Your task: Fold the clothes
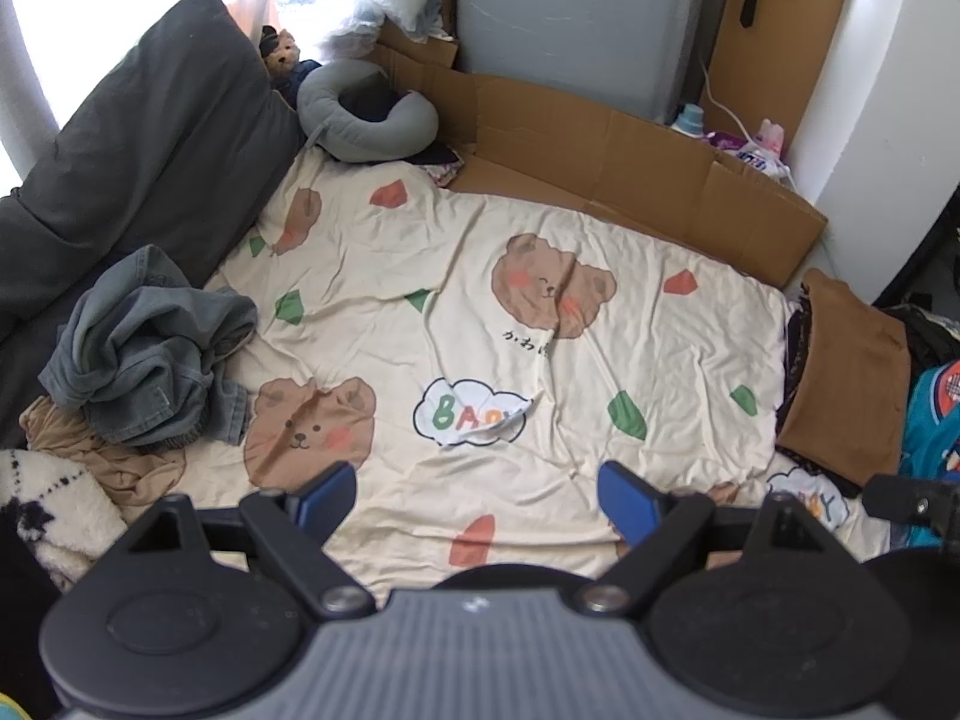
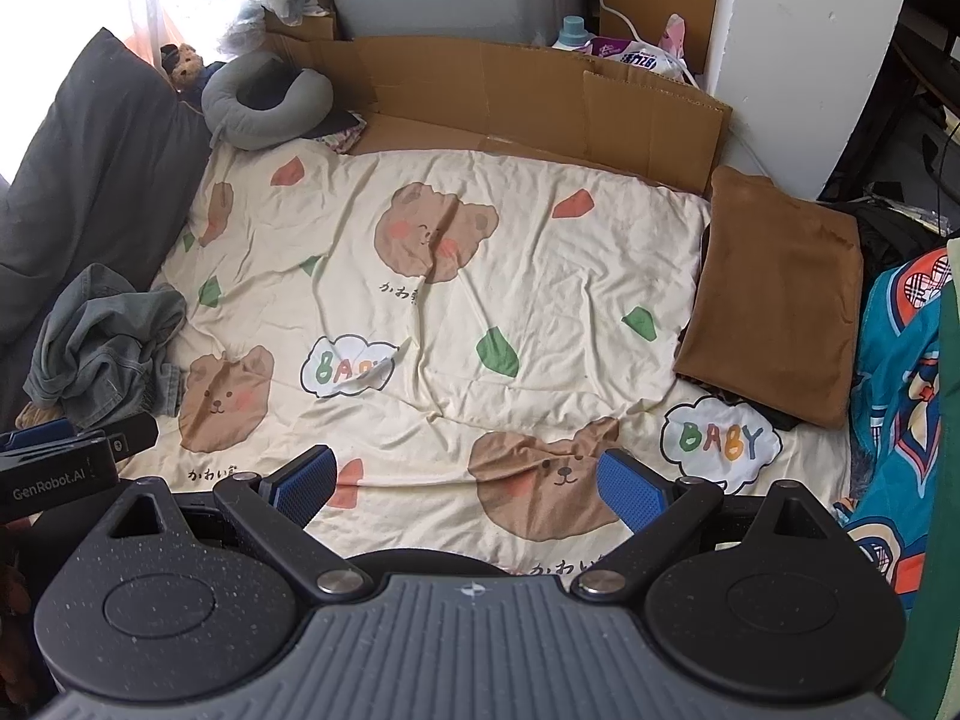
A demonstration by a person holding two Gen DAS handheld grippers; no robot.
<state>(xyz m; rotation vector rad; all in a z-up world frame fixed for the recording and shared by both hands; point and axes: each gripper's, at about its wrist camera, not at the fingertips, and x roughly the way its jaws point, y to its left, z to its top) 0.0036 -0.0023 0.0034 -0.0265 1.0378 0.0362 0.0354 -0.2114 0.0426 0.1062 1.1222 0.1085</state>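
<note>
A crumpled grey-green denim garment [image 1: 150,354] [image 2: 108,345] lies in a heap at the left edge of a cream bear-print sheet [image 1: 480,312] [image 2: 456,312]. Under it lies a tan garment [image 1: 114,459], and beside that a fuzzy white patterned one [image 1: 54,510]. A folded brown garment [image 1: 846,378] [image 2: 780,294] rests at the sheet's right edge on darker folded cloth. My left gripper [image 1: 480,495] hangs open over the sheet's near part, nothing between its blue pads. My right gripper [image 2: 468,480] is open too, above a printed bear, holding nothing.
A dark grey pillow [image 1: 150,138] leans at the left. A grey neck pillow [image 1: 366,111] and a small teddy bear [image 1: 279,51] sit at the far corner. Flattened cardboard [image 1: 600,150] lines the far side. A teal patterned cloth [image 2: 900,396] lies at the right.
</note>
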